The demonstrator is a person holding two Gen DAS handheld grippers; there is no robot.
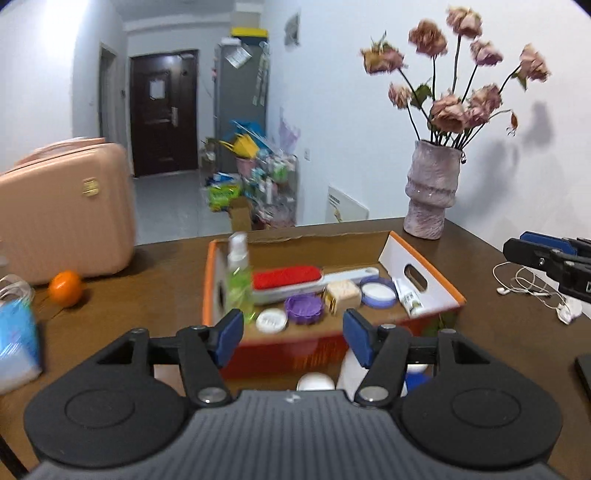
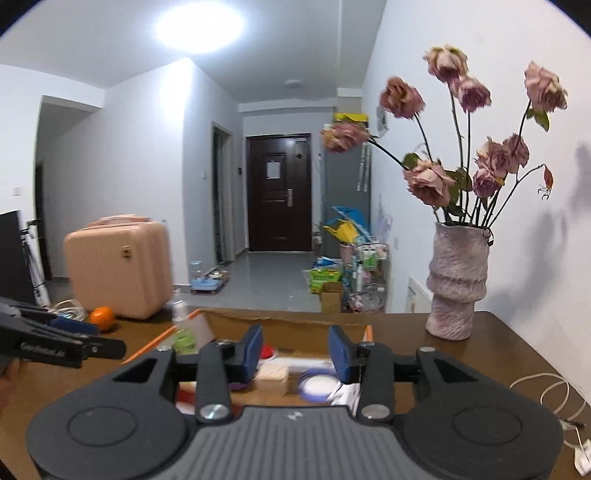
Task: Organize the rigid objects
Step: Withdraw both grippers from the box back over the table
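Two white items (image 1: 316,381) (unidentifiable) sit half-hidden behind left gripper (image 1: 293,338).

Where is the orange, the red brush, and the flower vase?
orange (image 1: 65,294), left wrist view, middle of the fruit.
red brush (image 1: 286,277), left wrist view, on its red bristle pad, inside the box.
flower vase (image 2: 457,284), right wrist view, middle of its ribbed body.

White walls, a grey tiled floor (image 2: 266,273), a dark door (image 2: 279,192) down the hallway, ceiling light (image 2: 199,26) glaring
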